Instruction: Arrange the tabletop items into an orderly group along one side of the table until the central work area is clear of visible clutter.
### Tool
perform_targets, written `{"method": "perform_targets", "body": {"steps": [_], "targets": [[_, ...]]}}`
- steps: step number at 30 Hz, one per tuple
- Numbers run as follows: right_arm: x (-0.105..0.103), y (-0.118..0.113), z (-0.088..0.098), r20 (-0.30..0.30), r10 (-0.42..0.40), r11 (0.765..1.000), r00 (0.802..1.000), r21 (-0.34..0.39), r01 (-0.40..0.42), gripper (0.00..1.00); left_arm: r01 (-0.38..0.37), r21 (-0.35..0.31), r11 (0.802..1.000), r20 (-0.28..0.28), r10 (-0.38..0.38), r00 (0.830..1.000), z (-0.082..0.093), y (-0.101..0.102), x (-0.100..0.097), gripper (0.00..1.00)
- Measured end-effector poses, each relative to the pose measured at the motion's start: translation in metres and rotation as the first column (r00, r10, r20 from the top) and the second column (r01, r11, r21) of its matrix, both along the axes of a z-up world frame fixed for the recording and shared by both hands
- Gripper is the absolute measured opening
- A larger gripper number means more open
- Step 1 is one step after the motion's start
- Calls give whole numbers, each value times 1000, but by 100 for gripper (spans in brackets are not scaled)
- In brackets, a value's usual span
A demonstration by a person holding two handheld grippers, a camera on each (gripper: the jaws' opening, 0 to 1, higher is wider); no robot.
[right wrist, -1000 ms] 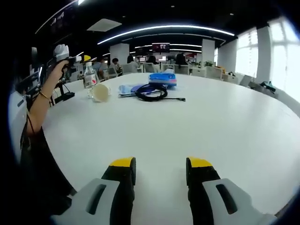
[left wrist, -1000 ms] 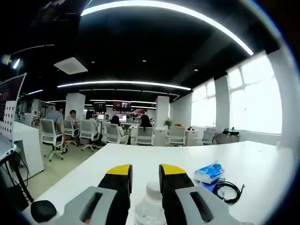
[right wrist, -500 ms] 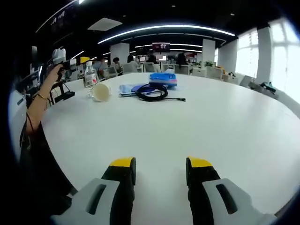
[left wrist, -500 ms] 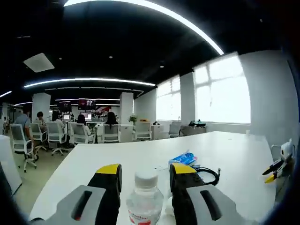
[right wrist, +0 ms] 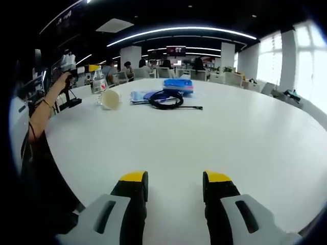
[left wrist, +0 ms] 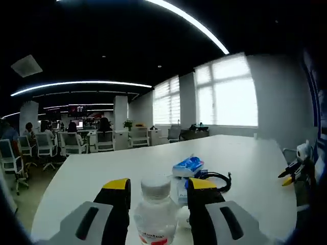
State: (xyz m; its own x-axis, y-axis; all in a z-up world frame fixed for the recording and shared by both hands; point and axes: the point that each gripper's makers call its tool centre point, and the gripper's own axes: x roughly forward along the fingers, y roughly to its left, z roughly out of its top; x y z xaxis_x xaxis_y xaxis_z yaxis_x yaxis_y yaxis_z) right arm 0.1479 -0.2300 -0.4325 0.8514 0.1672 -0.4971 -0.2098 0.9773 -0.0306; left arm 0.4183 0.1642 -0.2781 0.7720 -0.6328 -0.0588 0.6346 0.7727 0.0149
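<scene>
Left gripper view looks along two yellow-tipped jaws with a clear water bottle [left wrist: 154, 214] standing upright between them — its white cap rises level with the jaw tips. The left gripper [left wrist: 155, 188] brackets the bottle closely, but whether the jaws actually press its sides cannot be told. Just beyond the right jaw lie a blue tissue pack [left wrist: 187, 165] and a coiled black cable [left wrist: 217, 179] on the white table [left wrist: 92, 173]. The right gripper [left wrist: 289, 174] shows small near the table's right edge.

Right gripper view has its own gripper [right wrist: 172, 177] spread wide over bare tabletop at the near edge, grasping nothing. Well apart from it, toward the far left corner, the items sit grouped: the bottle [right wrist: 98, 81] at the left edge with the person's hand [right wrist: 65, 79] on the left gripper beside it, a cup [right wrist: 110, 99] lying on its side next to the bottle, then the cable [right wrist: 166, 100] and tissue pack [right wrist: 178, 86] — all near one another.
</scene>
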Motion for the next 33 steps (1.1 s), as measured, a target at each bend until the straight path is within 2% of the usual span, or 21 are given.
{"method": "perform_targets", "body": {"steps": [4,6,9,11,12,14,19,21,23,25,30,33], "targets": [[-1,-1,0,-1,-5,1000,1000,3,5,41,48,-31,998,-1,-48,999,0,-4,4,43],[-2,-2,-1,-2,-9,1000,1000,2,9,41,109,-52,993,2,-109,994,0,-10,4,39],[-3,-5,0,-2,-20,1000,1000,3,20,40,111,-57,992,-19,-112,993,-7,-7,10,27],[-4,-6,1,1,-23,1000,1000,6,23,40,110,-25,994,-46,-111,993,-17,-5,11,26],[-4,-6,1,1,-23,1000,1000,7,23,40,139,-60,988,-55,-143,988,-16,-10,8,26],[-5,-8,-2,-5,-31,999,999,6,31,40,112,-61,992,-25,-114,993,-16,-5,13,26],[-3,-5,-3,-8,-22,1000,1000,12,22,40,70,-30,997,-32,-71,997,-15,-5,13,24],[-3,-4,-4,-10,-19,1000,1000,13,19,40,38,-12,999,-38,-39,999,-15,-4,13,23],[-3,-4,-5,-16,-18,1000,1000,15,18,40,-35,14,999,-32,35,999,-14,2,18,22],[-3,-3,-7,-21,-14,1000,1000,17,14,40,-54,1,999,-50,54,997,-13,1,19,22],[-3,-3,-8,-27,-10,1000,1000,21,11,39,-169,-33,985,-63,167,984,-11,12,24,22],[-3,-5,-9,-28,-12,1000,1000,20,12,39,-242,-28,970,-63,240,969,-11,19,25,21]]}}
